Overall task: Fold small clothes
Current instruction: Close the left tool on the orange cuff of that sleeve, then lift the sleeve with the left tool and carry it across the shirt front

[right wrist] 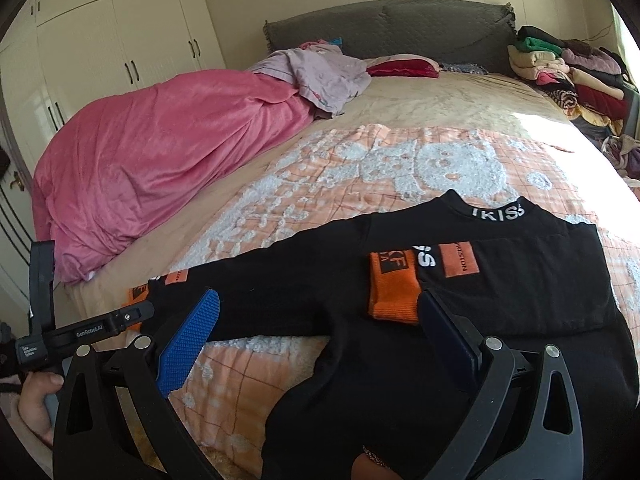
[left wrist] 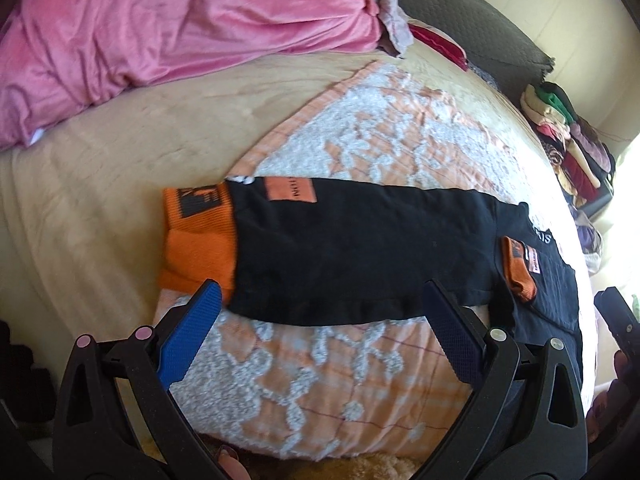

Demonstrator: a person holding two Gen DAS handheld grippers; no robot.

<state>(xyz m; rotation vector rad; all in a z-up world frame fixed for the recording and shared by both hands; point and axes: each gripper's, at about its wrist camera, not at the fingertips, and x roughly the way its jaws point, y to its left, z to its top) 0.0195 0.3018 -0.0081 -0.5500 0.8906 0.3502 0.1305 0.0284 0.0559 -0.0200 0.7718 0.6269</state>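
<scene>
A small black long-sleeved top (right wrist: pixel 500 292) with orange cuffs lies flat on the peach and white patterned blanket (right wrist: pixel 360 168). One sleeve stretches out to the left, seen in the left wrist view (left wrist: pixel 352 248), ending in an orange cuff (left wrist: pixel 196 236). The other sleeve is folded across the body, its orange cuff (right wrist: pixel 394 288) on the chest. My left gripper (left wrist: pixel 320 304) is open and empty, just short of the outstretched sleeve's near edge. My right gripper (right wrist: pixel 320 316) is open and empty, hovering over the top beside the folded cuff.
A pink duvet (right wrist: pixel 160 152) is heaped on the left of the bed. A stack of folded clothes (right wrist: pixel 568 68) stands at the far right by the grey headboard (right wrist: pixel 384 20). White wardrobes (right wrist: pixel 112 28) line the left wall. The left gripper's body (right wrist: pixel 80 332) shows at the lower left.
</scene>
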